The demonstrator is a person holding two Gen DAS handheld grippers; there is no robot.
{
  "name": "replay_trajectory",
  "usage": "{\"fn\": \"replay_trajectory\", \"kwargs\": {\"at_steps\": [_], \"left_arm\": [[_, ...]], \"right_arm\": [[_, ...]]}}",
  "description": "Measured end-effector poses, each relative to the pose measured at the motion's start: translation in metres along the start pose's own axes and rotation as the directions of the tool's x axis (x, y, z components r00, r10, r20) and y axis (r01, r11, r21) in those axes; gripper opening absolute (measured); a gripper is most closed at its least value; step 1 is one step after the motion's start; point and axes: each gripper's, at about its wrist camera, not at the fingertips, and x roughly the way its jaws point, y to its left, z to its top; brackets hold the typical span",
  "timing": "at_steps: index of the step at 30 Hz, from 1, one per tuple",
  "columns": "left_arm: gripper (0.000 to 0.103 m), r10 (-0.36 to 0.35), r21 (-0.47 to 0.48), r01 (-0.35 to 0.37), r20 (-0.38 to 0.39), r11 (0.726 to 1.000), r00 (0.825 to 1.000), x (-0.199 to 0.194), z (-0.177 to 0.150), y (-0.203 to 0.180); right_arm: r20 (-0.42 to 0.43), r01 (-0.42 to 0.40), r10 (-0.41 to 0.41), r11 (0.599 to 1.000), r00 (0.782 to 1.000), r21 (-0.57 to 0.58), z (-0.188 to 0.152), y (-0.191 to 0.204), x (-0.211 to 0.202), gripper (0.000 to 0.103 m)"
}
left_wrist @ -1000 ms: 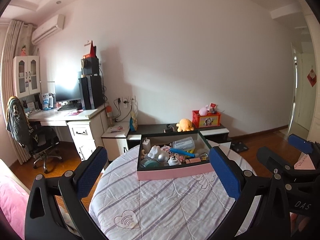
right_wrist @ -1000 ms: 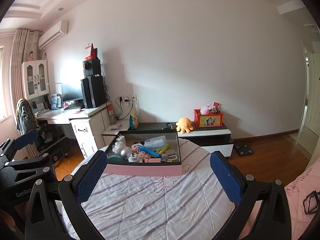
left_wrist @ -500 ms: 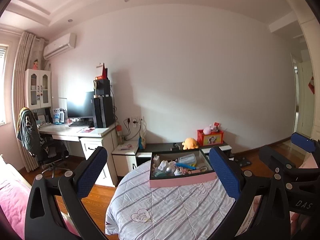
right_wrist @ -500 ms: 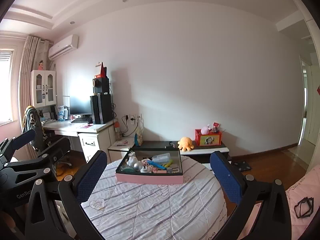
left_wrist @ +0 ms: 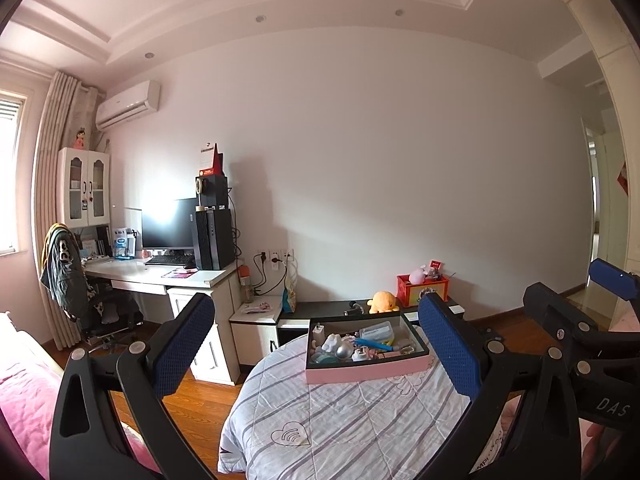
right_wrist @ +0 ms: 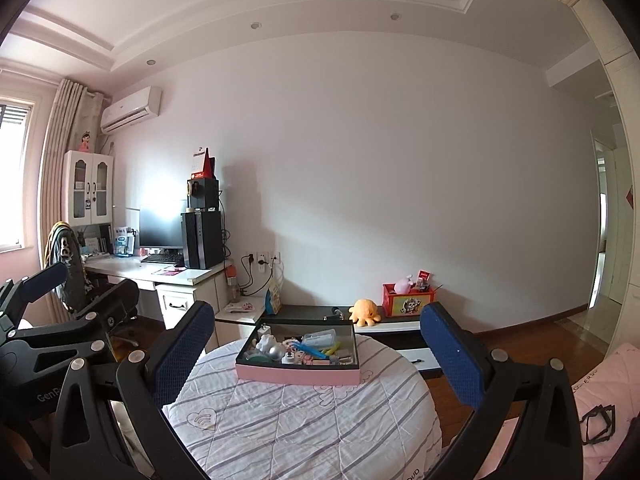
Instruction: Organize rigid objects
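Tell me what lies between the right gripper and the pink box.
Only bare striped quilt separates the right gripper from the pink box, as the right wrist view shows.

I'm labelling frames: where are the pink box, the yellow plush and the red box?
pink box (left_wrist: 366, 374), left wrist view, front wall.
yellow plush (right_wrist: 363, 309), right wrist view, body.
red box (left_wrist: 422, 295), left wrist view, front face.

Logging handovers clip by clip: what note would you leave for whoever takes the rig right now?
Left tool: open, holding nothing, raised well short of the box.
Right tool: open, holding nothing, level with the left.
The pink box sits on the far side of the round quilt-covered table, crammed with small items: a silver ball, a blue pen, a white charger.
Done: nothing shows.
Left: everything; approach and start sorting.
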Motion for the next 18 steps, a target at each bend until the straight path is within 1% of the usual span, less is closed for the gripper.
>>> {"fn": "replay_trajectory", "kwargs": {"at_steps": [18], "left_arm": [[0.103,0.012,-0.008,-0.012,-0.002,1.0,1.0,0.0009,-0.0008,0.0011]], "right_arm": [[-0.003,-0.018,0.018,1.0,1.0,0.004,-0.0029,0.0,0.0016,0.103]]}}
